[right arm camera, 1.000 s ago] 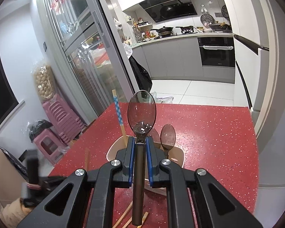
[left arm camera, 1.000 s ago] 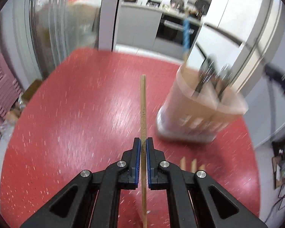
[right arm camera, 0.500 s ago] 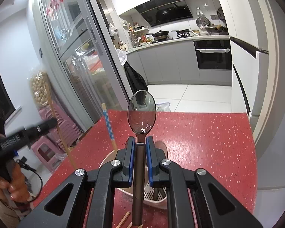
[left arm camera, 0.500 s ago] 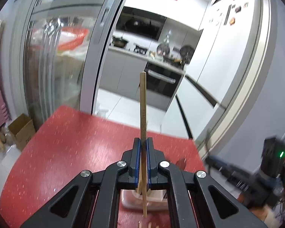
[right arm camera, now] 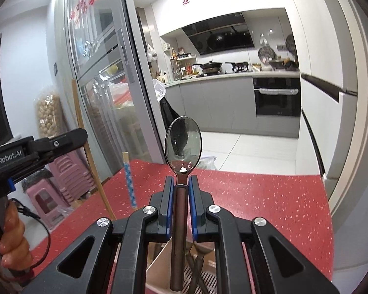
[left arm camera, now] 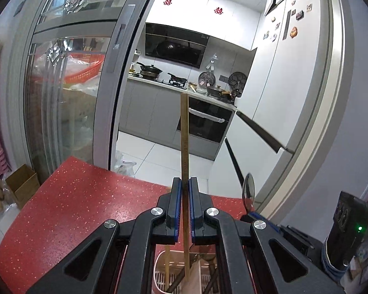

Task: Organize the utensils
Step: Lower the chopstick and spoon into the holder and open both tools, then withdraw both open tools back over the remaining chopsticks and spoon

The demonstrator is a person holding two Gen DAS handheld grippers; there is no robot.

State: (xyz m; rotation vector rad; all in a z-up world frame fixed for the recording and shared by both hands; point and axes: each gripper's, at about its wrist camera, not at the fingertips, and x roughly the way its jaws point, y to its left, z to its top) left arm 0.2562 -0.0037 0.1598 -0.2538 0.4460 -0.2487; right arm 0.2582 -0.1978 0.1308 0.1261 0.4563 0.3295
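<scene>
Left wrist view: a wooden chopstick [left arm camera: 184, 132] is clamped in the left tool [left arm camera: 185, 196] above the utensil holder [left arm camera: 159, 272]; a spoon [right arm camera: 183, 144] is clamped in the right tool [right arm camera: 181, 193].

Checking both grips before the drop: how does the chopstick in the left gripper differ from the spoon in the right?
The chopstick is pale wood, thin and straight; the spoon is dark, glossy, with a wide oval bowl. The chopstick reaches far past the left gripper; the spoon shows only its bowl past the right gripper. Both stand upright, clamped over the holder.
</scene>
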